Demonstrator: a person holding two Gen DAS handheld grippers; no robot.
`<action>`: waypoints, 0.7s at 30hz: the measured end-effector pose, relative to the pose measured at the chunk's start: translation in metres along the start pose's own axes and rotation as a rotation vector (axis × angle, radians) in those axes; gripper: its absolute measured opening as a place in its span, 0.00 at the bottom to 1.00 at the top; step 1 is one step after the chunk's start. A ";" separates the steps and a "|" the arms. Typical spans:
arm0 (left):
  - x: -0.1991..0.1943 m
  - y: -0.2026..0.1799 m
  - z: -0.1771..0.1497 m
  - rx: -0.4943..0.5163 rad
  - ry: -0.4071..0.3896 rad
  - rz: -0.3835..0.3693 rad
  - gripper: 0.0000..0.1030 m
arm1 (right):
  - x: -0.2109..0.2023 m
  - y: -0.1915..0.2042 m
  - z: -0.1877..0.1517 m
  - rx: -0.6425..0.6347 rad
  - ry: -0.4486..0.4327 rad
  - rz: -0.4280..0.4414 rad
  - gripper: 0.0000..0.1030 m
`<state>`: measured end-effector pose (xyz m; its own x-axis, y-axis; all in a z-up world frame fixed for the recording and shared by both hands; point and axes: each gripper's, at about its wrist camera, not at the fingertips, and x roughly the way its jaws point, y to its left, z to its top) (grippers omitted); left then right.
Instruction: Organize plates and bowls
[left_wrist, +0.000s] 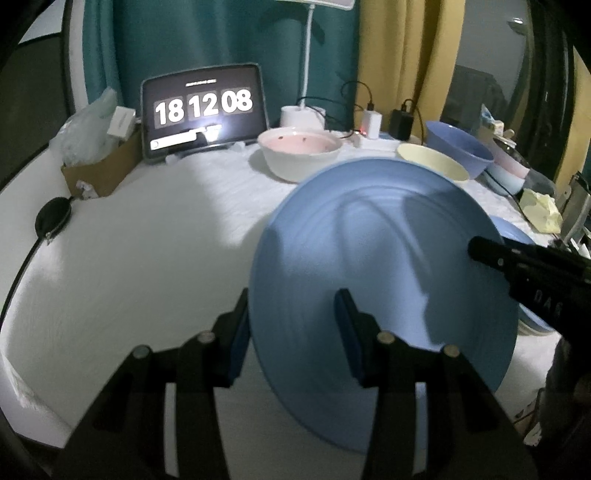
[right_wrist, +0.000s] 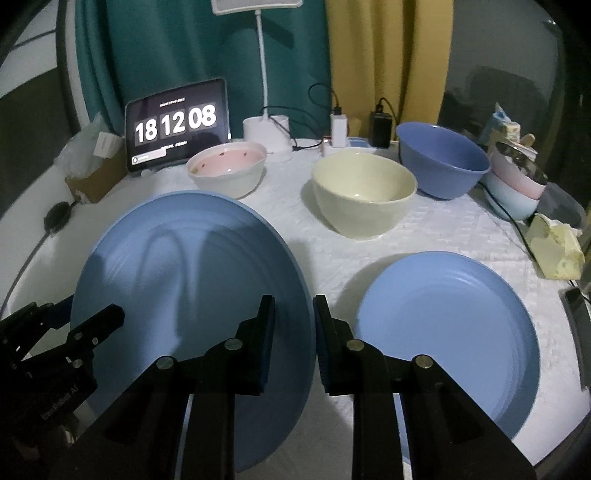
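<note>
I see a large matte blue plate (left_wrist: 384, 295) with faint concentric rings, tilted up off the white tablecloth (left_wrist: 147, 258) and held from both sides. My left gripper (left_wrist: 291, 332) has the plate's left rim between its jaws, one finger under and one on top, clamped on it. My right gripper (right_wrist: 293, 339) pinches the opposite rim in a narrow gap, fingers either side of the edge. A second blue plate (right_wrist: 447, 332) lies flat on the cloth just right of the right gripper, apart from the held one. Behind: a cream bowl (right_wrist: 364, 192), a dark blue bowl (right_wrist: 443, 162), a white bowl with pink inside (right_wrist: 227, 170), and stacked pastel bowls (right_wrist: 513, 188) at the far right. The tablet (right_wrist: 177, 125) at the back reads "18 12 08". Right gripper's body shows letters "DAG" in the left view; the left gripper's body has a printed label ending in "AI", rest too blurred.
</note>
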<state>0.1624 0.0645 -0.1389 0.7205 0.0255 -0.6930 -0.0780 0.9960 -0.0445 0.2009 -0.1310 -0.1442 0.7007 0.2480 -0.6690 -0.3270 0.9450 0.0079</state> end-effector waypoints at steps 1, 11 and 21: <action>-0.001 -0.003 0.001 0.004 -0.002 -0.001 0.44 | -0.003 -0.003 0.000 0.005 -0.006 0.000 0.22; -0.012 -0.034 0.007 0.050 -0.022 -0.016 0.44 | -0.022 -0.033 -0.004 0.055 -0.046 -0.008 0.22; -0.017 -0.073 0.008 0.105 -0.026 -0.037 0.44 | -0.037 -0.069 -0.011 0.115 -0.073 -0.026 0.22</action>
<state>0.1617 -0.0078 -0.1180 0.7392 -0.0109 -0.6734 0.0206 0.9998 0.0064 0.1900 -0.2076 -0.1282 0.7536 0.2343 -0.6142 -0.2362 0.9684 0.0797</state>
